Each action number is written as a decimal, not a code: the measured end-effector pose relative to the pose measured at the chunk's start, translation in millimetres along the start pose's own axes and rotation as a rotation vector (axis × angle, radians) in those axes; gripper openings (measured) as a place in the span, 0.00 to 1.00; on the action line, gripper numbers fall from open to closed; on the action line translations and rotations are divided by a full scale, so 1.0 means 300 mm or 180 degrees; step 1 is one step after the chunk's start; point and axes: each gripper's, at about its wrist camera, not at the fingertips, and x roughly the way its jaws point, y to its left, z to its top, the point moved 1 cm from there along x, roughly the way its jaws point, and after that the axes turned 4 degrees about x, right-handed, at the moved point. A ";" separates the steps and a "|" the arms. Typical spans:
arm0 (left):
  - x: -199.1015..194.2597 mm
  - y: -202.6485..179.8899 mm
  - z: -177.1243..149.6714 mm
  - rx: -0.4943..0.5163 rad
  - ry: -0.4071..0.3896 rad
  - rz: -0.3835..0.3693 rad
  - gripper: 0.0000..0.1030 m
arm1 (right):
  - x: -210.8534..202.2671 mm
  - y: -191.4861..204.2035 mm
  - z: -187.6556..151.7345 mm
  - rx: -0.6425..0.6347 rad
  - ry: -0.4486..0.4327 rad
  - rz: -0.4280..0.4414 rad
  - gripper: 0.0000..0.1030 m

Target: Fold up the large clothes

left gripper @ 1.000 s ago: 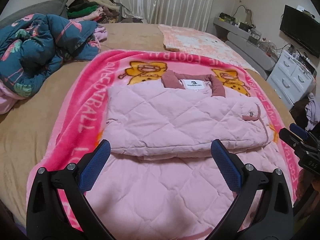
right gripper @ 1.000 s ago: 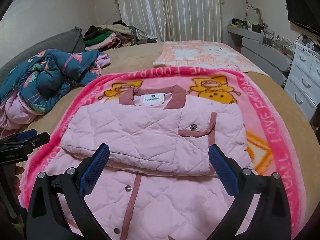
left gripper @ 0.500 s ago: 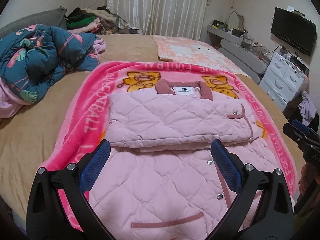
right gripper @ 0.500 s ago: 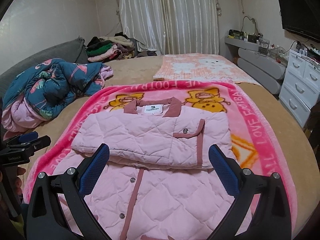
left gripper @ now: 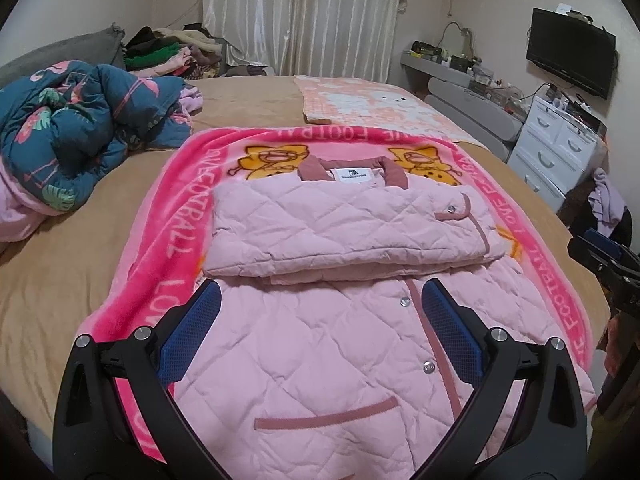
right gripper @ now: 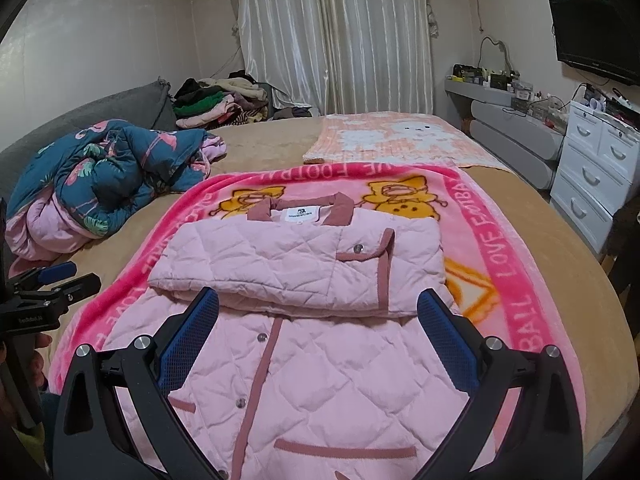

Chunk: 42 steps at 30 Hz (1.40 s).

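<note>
Both tongs have drawn back, open, from the folded jacket.

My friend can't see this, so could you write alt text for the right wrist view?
A pink quilted jacket lies partly folded on a pink cartoon blanket spread over a bed. The right tool hangs open above the jacket's lower half.

The right claw is wide open and holds nothing, above the near part of a pink quilted jacket. The jacket lies on a pink blanket on the bed (its sleeves are folded across the chest). The left claw shows at the left edge.
</note>
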 end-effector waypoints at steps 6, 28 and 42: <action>-0.005 -0.017 -0.046 0.0026 0.0045 -0.0041 0.91 | -0.018 -0.004 -0.042 -0.0016 0.0034 -0.0012 0.96; -0.011 -0.014 -0.242 -0.0005 0.0298 -0.0067 0.91 | -0.069 -0.039 -0.215 -0.0065 0.0274 -0.0058 0.96; 0.004 -0.015 -0.358 0.0007 0.0428 -0.0034 0.91 | -0.078 -0.104 -0.337 -0.0030 0.0441 -0.0135 0.96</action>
